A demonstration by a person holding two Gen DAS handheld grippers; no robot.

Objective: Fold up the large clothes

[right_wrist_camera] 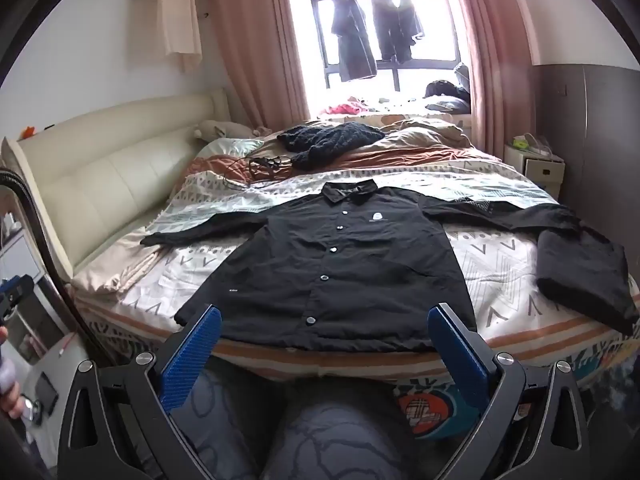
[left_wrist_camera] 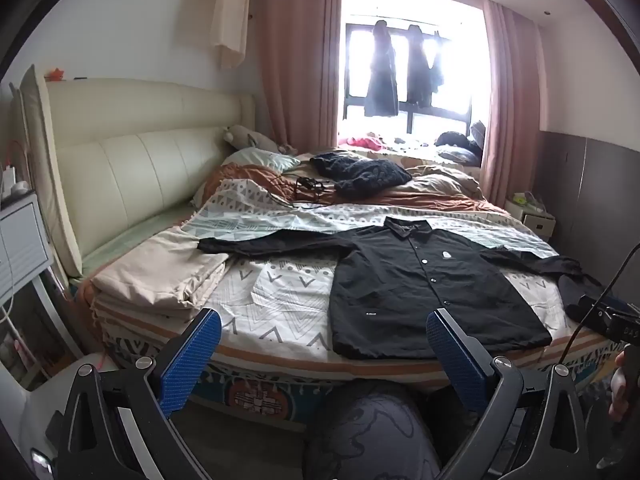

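Note:
A black button-up shirt (left_wrist_camera: 432, 284) lies flat, front up, on the bed, collar toward the window and both sleeves spread out sideways. It also shows in the right wrist view (right_wrist_camera: 332, 268). My left gripper (left_wrist_camera: 324, 320) is open and empty, held before the bed's near edge, left of the shirt's hem. My right gripper (right_wrist_camera: 324, 316) is open and empty, just short of the shirt's hem, centred on it. Part of the right gripper's body shows at the right edge of the left wrist view (left_wrist_camera: 608, 314).
The bed (left_wrist_camera: 280, 360) has a patterned cover. Folded beige bedding (left_wrist_camera: 160, 276) lies at its left. A folded black garment (right_wrist_camera: 584, 280) lies at its right edge. A dark knit sweater (right_wrist_camera: 332, 140) and cables (right_wrist_camera: 260, 164) lie farther back. A nightstand (right_wrist_camera: 536, 164) stands at the right wall. My knee (right_wrist_camera: 332, 436) is below.

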